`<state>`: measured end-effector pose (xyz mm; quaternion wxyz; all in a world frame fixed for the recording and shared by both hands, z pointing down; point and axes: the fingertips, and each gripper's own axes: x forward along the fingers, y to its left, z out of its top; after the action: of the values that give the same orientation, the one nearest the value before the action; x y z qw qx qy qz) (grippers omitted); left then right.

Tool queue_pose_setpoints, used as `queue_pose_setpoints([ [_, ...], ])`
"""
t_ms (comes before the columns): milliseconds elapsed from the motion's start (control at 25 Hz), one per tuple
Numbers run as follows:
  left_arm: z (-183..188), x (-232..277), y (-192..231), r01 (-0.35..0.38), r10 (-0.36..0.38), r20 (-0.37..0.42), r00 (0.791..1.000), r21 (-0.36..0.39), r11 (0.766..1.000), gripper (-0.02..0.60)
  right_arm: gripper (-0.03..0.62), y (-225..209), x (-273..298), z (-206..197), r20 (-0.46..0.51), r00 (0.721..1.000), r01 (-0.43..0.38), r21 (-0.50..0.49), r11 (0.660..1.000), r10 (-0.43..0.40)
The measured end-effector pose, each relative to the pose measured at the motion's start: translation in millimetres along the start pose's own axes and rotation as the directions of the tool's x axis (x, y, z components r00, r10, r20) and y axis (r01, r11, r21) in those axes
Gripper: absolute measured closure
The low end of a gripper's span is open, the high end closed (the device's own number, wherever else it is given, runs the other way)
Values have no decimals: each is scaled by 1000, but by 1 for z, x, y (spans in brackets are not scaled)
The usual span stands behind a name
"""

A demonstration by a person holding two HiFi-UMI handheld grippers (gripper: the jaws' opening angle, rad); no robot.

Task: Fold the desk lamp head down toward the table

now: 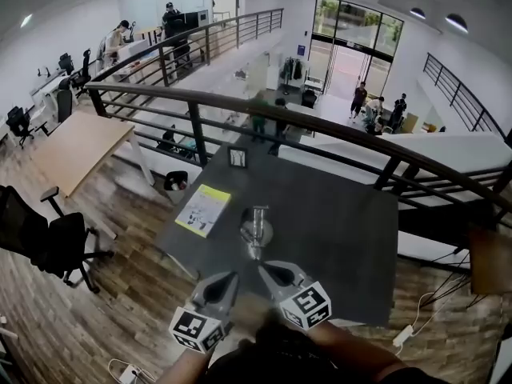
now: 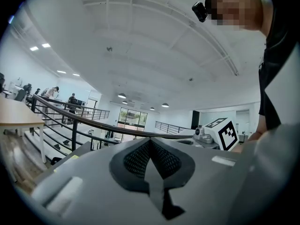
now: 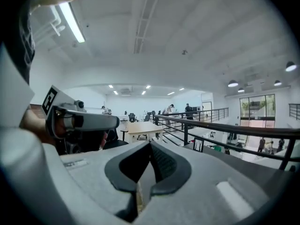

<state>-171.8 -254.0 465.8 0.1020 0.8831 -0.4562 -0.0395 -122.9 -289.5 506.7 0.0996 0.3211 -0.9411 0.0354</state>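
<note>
The desk lamp [image 1: 256, 229] is silvery, and from above in the head view it shows as a round metal shape with a short stem, near the middle of the dark table [image 1: 344, 238]. Both grippers hang over the table's near edge, just short of the lamp and not touching it. My left gripper [image 1: 232, 277] is shut, its dark pads meeting with nothing between them [image 2: 150, 142]. My right gripper [image 1: 262, 269] is shut and empty too [image 3: 150, 148]. Each gripper view points level across the room and shows the other gripper's marker cube [image 2: 226, 133] [image 3: 49, 100], not the lamp.
A yellow-and-white sheet [image 1: 203, 209] lies on the table left of the lamp. A small framed card [image 1: 237, 158] stands at the far edge. A dark railing [image 1: 320, 130] runs behind the table. A black office chair [image 1: 40, 238] and a wooden desk [image 1: 76, 150] stand to the left.
</note>
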Motion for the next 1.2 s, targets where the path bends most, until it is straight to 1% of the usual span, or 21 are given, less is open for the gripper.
queue_pose_setpoints([
  [80, -5, -11, -8, 3, -3, -4, 1000, -3, 1000, 580, 590, 20, -11, 4, 8, 1000, -11, -53, 999, 12],
  [200, -6, -22, -24, 5, -5, -11, 1000, -4, 1000, 580, 591, 39, -31, 11, 25, 999, -23, -79, 997, 25],
  [320, -9, -27, -39, 10, -10, -9, 1000, 0, 1000, 580, 591, 44, -49, 13, 39, 999, -12, -98, 995, 16],
  [480, -14, -22, -49, 14, -14, 10, 1000, 22, 1000, 580, 591, 36, -60, 6, 62, 998, -4, -84, 996, 9],
  [600, -11, -28, -95, 8, -9, 24, 1000, 26, 1000, 580, 591, 40, -105, 10, 74, 997, -15, -54, 998, 19],
  [680, -10, -35, -129, -8, 7, 26, 1000, 18, 1000, 580, 591, 48, -138, 12, 76, 996, -37, -38, 999, 39],
  [800, -8, -42, -168, -33, 32, 35, 999, 23, 999, 580, 591, 57, -176, 13, 89, 993, -70, -29, 997, 72],
  [960, -18, -49, -210, -34, 33, 49, 998, 13, 999, 580, 591, 64, -218, 6, 95, 991, -89, -14, 996, 90],
  [1200, -34, -59, -273, -7, 7, 19, 1000, -12, 1000, 580, 591, 75, -268, -10, 80, 991, -102, -12, 995, 102],
])
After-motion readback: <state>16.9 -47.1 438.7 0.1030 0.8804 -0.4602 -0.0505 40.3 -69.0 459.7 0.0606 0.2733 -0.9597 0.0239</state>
